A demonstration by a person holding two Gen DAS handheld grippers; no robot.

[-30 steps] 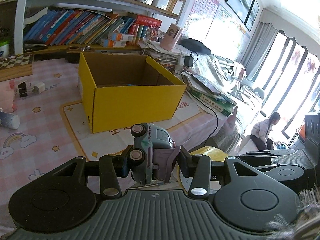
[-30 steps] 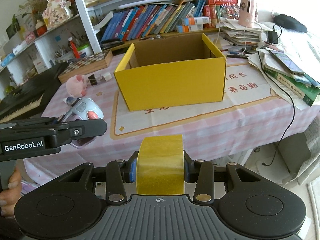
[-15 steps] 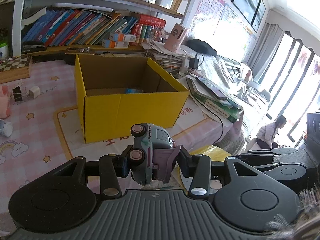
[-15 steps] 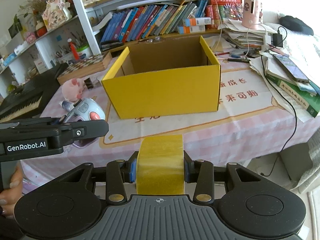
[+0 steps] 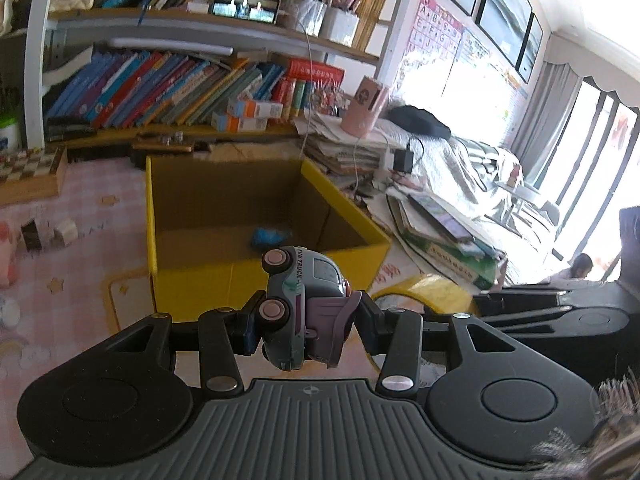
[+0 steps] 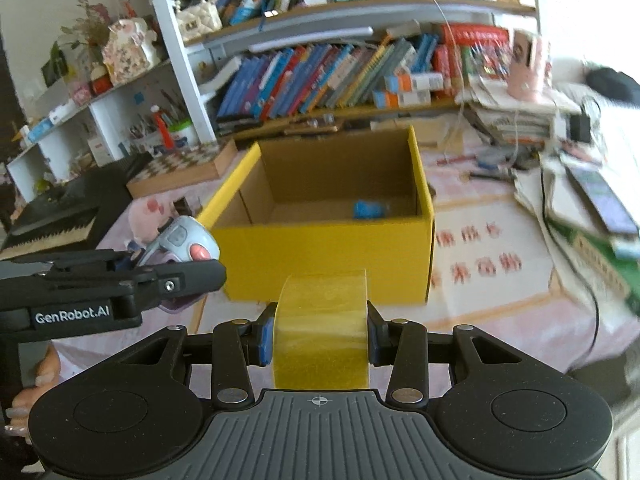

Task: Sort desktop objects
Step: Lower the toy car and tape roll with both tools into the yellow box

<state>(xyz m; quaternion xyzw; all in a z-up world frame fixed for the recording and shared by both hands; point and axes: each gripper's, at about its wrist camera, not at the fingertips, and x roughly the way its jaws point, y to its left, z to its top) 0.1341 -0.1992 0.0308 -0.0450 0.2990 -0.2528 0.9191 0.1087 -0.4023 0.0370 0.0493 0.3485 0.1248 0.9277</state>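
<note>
My left gripper point(image 5: 306, 324) is shut on a grey-green toy truck point(image 5: 300, 300) with pink wheels, held above the table just in front of the open yellow cardboard box point(image 5: 192, 284). A small blue object point(image 5: 268, 237) lies on the box floor. My right gripper point(image 6: 320, 334) is shut on a roll of yellow tape point(image 6: 322, 320), also in front of the yellow box point(image 6: 328, 256). In the right wrist view the left gripper point(image 6: 160, 280) shows at the left with the toy truck point(image 6: 182, 240) in it. The tape roll point(image 5: 424, 292) shows at the right of the left wrist view.
Behind the box runs a shelf of books point(image 6: 320, 76). A stack of papers and books point(image 5: 440, 232) with a cable lies to the right. A pink pig toy point(image 6: 148, 218), a chessboard box point(image 6: 180, 168) and small blocks point(image 5: 64, 232) sit left on the pink tablecloth.
Both grippers have moved forward and a little up toward the yellow box with their loads. The box looms larger, and its inside with the blue object now shows.
</note>
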